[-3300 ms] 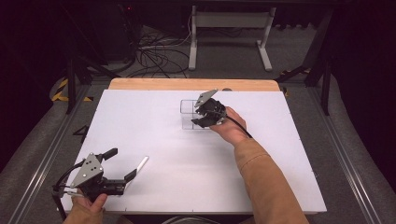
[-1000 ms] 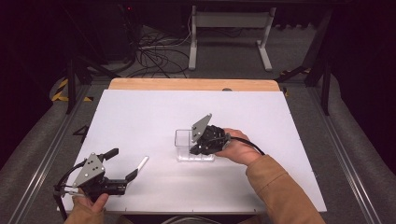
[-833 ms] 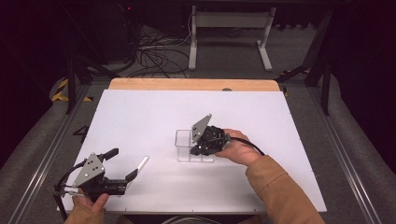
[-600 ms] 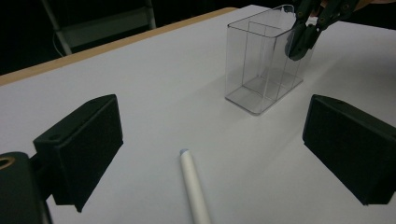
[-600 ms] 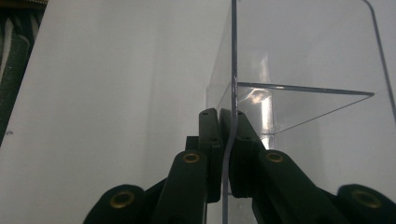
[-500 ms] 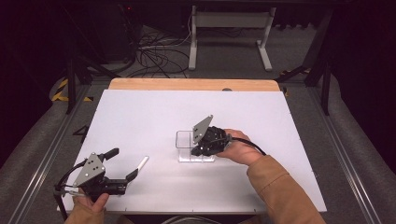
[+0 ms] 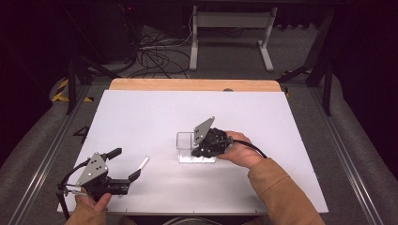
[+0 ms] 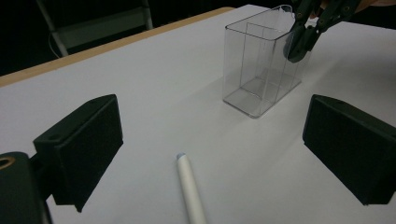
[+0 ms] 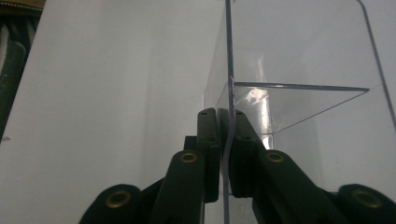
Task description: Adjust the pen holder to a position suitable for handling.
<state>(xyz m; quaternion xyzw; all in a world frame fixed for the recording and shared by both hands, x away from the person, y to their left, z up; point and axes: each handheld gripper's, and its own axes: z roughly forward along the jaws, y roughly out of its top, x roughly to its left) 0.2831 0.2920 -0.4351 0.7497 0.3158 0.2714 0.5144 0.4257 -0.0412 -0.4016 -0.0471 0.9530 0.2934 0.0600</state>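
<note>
A clear plastic box [image 7: 187, 146] stands upright on the white table [image 7: 281, 131], near its middle. My right gripper [image 7: 201, 149] is shut on the box's right-hand wall near the top rim. In the right gripper view, its tips [image 9: 227, 140] pinch the thin clear wall [image 9: 299, 56] between them. A white pen [image 7: 143, 163] lies flat at the front left. My left gripper [image 7: 126, 163] is open beside it and holds nothing. In the left gripper view, the pen [image 8: 189, 191] lies between the spread jaws of that gripper [image 8: 215, 144], with the box [image 8: 257, 70] farther off.
A wooden strip [image 7: 192, 85] runs along the table's far edge. Beyond it, on the dark floor, are cables [image 7: 159, 51] and a white stand's legs [image 7: 230, 28]. Metal rails [image 7: 42, 159] flank the table.
The right gripper has brought the box from the far middle of the table toward the front; over the last second it has hardly shifted. The left gripper and the pen have not moved.
</note>
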